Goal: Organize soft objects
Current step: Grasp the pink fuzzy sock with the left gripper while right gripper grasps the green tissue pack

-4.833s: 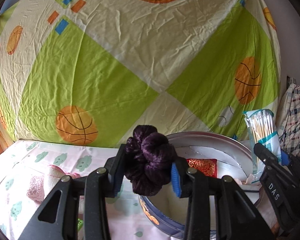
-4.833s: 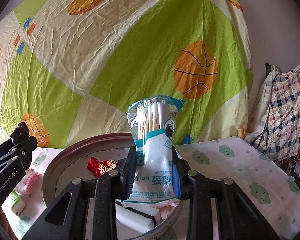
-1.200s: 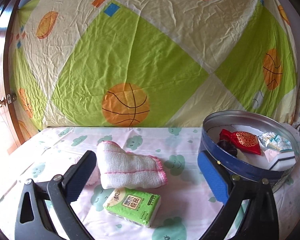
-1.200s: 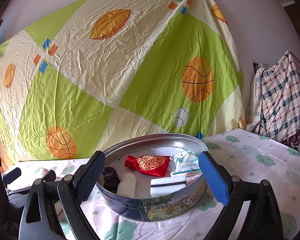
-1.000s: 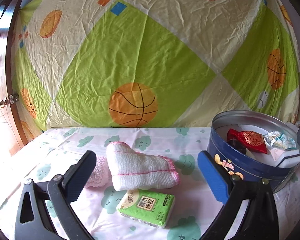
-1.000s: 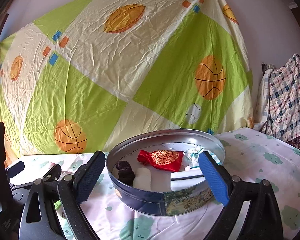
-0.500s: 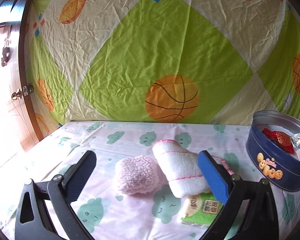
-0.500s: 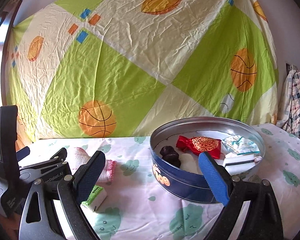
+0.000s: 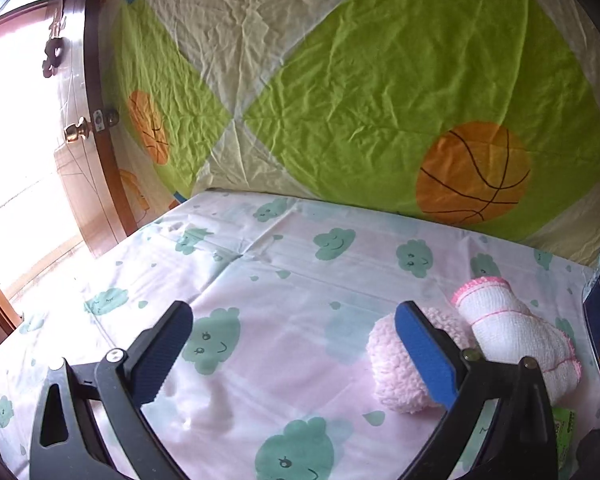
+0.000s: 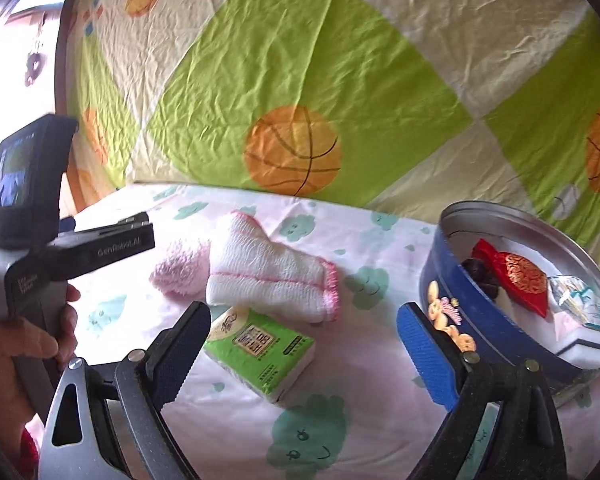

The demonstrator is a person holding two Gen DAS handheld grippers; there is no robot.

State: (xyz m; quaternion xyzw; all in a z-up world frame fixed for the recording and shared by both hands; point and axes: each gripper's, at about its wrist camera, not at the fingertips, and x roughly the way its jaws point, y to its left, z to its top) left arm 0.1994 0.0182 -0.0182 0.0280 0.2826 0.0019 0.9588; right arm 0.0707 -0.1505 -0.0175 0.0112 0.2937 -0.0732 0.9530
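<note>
A fluffy pink bundle (image 9: 396, 368) lies on the cloud-print sheet, touching a white knitted cloth with pink trim (image 9: 512, 336). My left gripper (image 9: 296, 356) is open, its right finger just in front of the pink bundle. In the right wrist view the pink bundle (image 10: 180, 268), the white cloth (image 10: 272, 276) and a green tissue pack (image 10: 260, 352) lie left of the round blue tin (image 10: 496, 328). The tin holds a red pouch (image 10: 520, 276), a dark purple scrunchie (image 10: 478, 272) and a cotton swab pack (image 10: 576, 296). My right gripper (image 10: 304, 356) is open above the tissue pack.
A basketball-print sheet (image 9: 380, 100) hangs behind the bed. A wooden door with a brass knob (image 9: 76, 130) stands at the left. A hand (image 10: 28, 344) holds the left gripper's handle at the left of the right wrist view.
Both grippers let go of the scrunchie and swab pack, which now lie in the tin. Both views have swung left, away from the tin, toward the cloths and tissue pack.
</note>
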